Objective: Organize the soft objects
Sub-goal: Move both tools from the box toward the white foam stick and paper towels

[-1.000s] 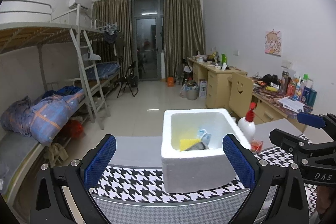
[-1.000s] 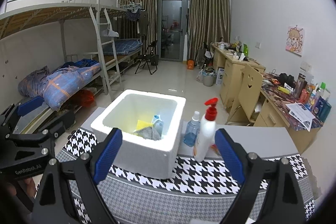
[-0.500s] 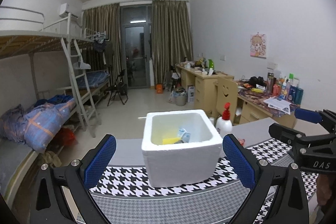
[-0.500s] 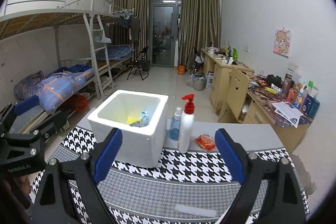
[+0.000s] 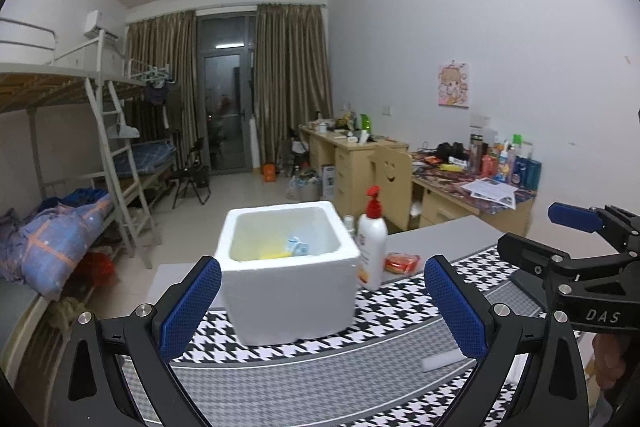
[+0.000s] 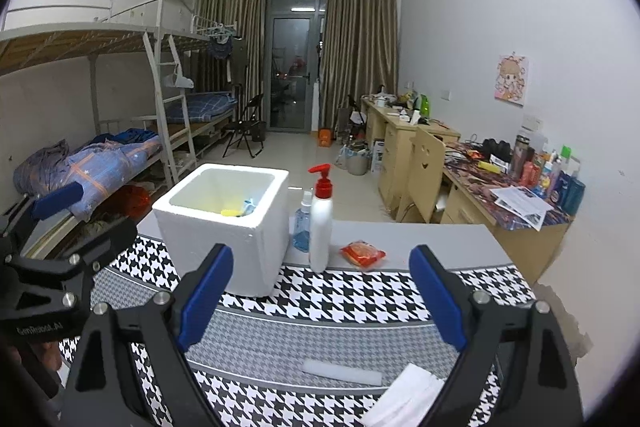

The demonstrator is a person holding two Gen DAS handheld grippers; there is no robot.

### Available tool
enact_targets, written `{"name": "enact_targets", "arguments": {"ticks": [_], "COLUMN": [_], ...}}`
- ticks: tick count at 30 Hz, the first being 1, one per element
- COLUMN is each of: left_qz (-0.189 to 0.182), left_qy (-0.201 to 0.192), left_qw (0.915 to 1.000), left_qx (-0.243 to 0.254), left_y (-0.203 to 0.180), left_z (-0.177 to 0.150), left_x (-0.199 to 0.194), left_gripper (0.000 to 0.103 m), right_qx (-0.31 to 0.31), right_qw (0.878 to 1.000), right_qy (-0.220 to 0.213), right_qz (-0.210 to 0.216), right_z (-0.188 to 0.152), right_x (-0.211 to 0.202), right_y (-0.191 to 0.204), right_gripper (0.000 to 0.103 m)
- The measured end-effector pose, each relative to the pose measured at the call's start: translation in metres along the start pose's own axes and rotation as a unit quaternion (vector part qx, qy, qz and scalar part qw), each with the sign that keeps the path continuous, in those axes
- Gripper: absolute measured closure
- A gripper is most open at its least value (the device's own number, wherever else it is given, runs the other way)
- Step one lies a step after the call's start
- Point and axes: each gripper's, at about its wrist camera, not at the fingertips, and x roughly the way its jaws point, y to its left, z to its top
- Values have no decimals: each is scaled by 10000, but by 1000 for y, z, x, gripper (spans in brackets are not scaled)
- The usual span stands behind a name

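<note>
Left gripper (image 5: 322,301) and right gripper (image 6: 322,293) both hang released, empty; foam box (image 6: 224,223) sits at twelve o'clock. A red packet (image 6: 362,254) lies at its three o'clock, past the pump bottle (image 6: 321,223).

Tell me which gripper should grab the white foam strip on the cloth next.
Right, probably. The foam strip lies just ahead of the open right gripper, nearly centred between its fingers. In the left view it sits off behind the left gripper's right finger.
</note>
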Motion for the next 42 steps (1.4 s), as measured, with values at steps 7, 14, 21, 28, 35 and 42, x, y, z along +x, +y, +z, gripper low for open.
{"name": "enact_targets", "arguments": {"ticks": [7,14,21,28,35,42], "left_qz": [-262,-665,-985,-1419,-1706,-1752], "left_qy": [-3,35,123,345,608,916], "left_qw": [9996,9975,9947,9880,9814,9749], "left_qx": [85,220,261,510,640,1025], "left_y": [-15,-28,-36,-50,-61,-77], "left_z": [-4,-9,-18,-30,-44,-61], "left_x": [-4,1,9,26,47,69], "left_gripper": [1,1,1,1,1,1], "right_qx": [136,351,454,709,892,1071], "right_qw": [9994,9981,9965,9941,9899,9859], "right_qy": [89,171,231,346,384,493], "right_qz": [-296,-473,-663,-746,-1034,-1184], "right_z": [-12,-28,-39,-57,-74,-89], "right_x": [-12,-17,-20,-18,-23,-21], "right_y": [-10,-23,-33,-46,-55,-65], "right_gripper": [10,10,10,10,10,10]}}
